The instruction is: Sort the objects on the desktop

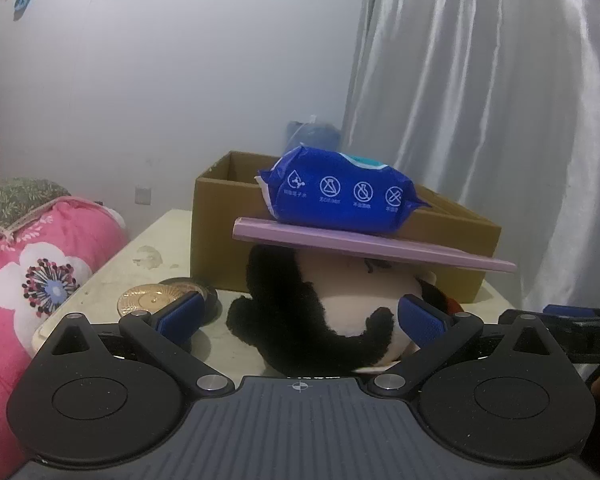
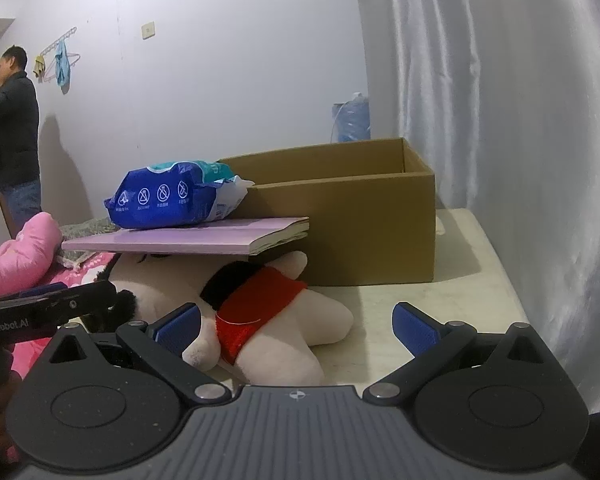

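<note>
Wipes pack (image 1: 340, 192) tops purple book (image 1: 364, 246) (on plush toy (image 1: 320, 312)).

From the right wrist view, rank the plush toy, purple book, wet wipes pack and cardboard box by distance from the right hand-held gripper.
1. Plush toy, left of centre, lowest.
2. Purple book, lying on the toy.
3. Wet wipes pack, on the book.
4. Cardboard box, behind, right.

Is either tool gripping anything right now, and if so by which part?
Nothing is held. The left tool is open around the plush toy without pressing it; the right tool is open too.
</note>
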Demonstrator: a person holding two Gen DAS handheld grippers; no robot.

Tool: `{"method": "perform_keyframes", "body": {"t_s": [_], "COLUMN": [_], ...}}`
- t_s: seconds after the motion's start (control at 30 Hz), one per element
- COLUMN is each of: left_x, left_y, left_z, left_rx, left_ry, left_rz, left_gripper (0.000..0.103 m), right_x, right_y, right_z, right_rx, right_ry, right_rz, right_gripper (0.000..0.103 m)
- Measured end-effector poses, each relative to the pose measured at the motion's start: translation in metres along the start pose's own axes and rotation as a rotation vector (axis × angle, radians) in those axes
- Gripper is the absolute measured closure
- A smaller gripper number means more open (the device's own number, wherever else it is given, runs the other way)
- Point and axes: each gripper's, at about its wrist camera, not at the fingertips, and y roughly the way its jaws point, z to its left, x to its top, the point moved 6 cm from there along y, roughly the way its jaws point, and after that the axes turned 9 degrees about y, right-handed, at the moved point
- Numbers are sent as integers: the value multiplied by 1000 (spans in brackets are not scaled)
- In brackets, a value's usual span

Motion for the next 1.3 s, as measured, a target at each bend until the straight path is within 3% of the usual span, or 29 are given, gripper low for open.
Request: {"method": "perform_keyframes", "body": {"t_s": [1.3], "left_x": [-4], "left_y": [1], "left_z": [-8], "left_rx": [-22], "left_ry": [20], "left_rz": [-5], "left_gripper": [0], "right_x": [-2], "right_y": [0], "right_z": [-2], "right_rx": [-5], "right_ry": [-8], "right_rz": [7], "right_gripper": [0]}}
